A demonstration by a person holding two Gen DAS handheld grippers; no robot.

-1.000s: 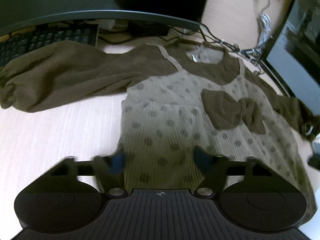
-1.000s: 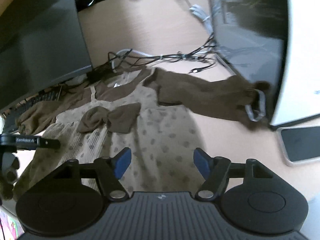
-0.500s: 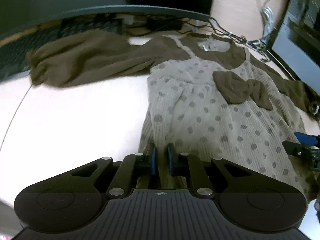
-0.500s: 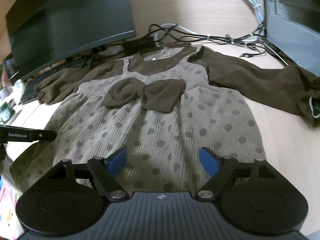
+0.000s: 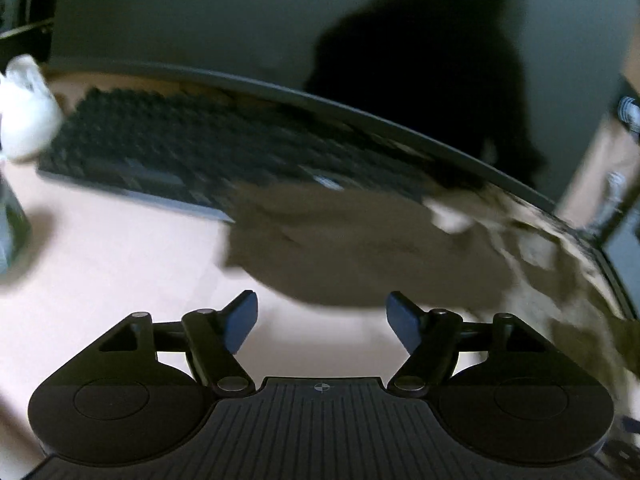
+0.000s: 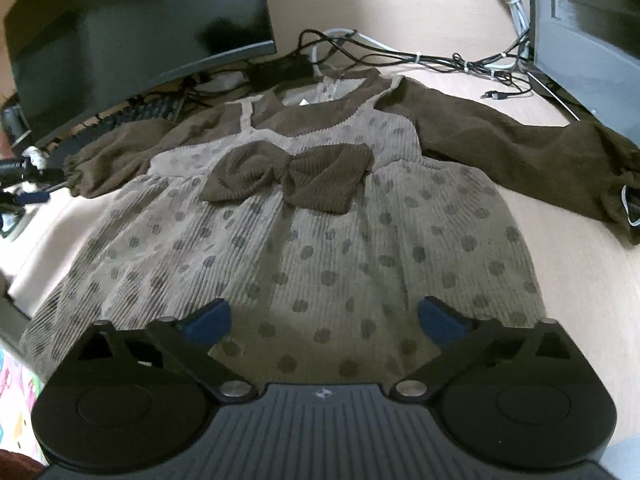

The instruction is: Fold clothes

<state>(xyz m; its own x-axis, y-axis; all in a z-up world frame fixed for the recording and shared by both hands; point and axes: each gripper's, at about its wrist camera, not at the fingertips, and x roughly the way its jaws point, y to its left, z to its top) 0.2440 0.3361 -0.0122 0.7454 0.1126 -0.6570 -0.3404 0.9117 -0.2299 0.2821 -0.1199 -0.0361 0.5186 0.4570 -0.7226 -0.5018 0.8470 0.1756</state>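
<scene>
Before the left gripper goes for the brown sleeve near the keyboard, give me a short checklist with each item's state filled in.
1. Left gripper open and holding nothing: ok.
2. Right gripper open, over the dress hem, holding nothing: ok.
3. Left sleeve ahead of the left gripper: ok, though blurred.
4. Sleeve clear of the keyboard: not ok, its far edge overlaps the keyboard.
5. Dress body lying flat, bow facing up: ok.
6. Right sleeve spread out on the desk: ok.

setting: office or home-office desk | evidence: monitors [image 6: 136,36], second screen [image 6: 588,28], keyboard [image 5: 192,152], cable tangle [image 6: 420,60], light wood desktop [image 6: 580,280]
</scene>
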